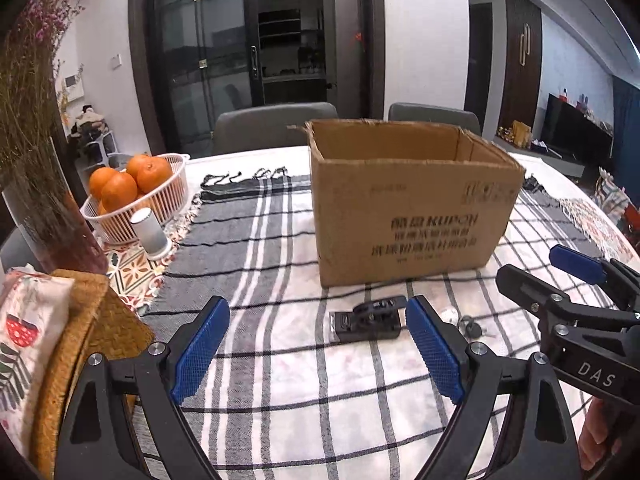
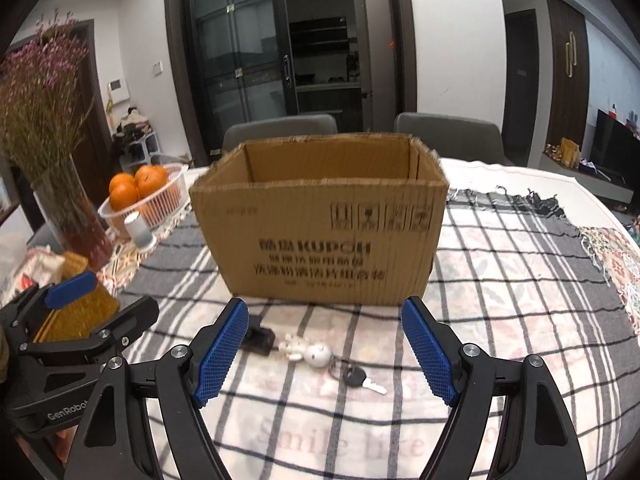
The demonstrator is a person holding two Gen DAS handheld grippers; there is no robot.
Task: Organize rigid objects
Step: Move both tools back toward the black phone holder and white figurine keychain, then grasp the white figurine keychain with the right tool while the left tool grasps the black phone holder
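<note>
Both tongs apart, empty. Black clip (image 1: 366, 320) lies just in front of cardboard box (image 1: 408, 204), long axis crosswise, dead ahead of left tongs (image 1: 318, 354). Keychain w/ key (image 2: 320, 354) beside it, ahead of right tongs (image 2: 324, 354); each arm nearer its own item.

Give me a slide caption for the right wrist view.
Open right gripper poised over figurine keychain and key before cardboard box.

Matt corrugated cardboard box (image 2: 320, 236), woven checked cloth (image 2: 500, 280), glossy white plastic figurine (image 2: 308, 350), metal key (image 2: 366, 382)

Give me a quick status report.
Left hand-held gripper open, right hand-held gripper open. Black clip and key charm lie before cardboard box. Path unobstructed.
</note>
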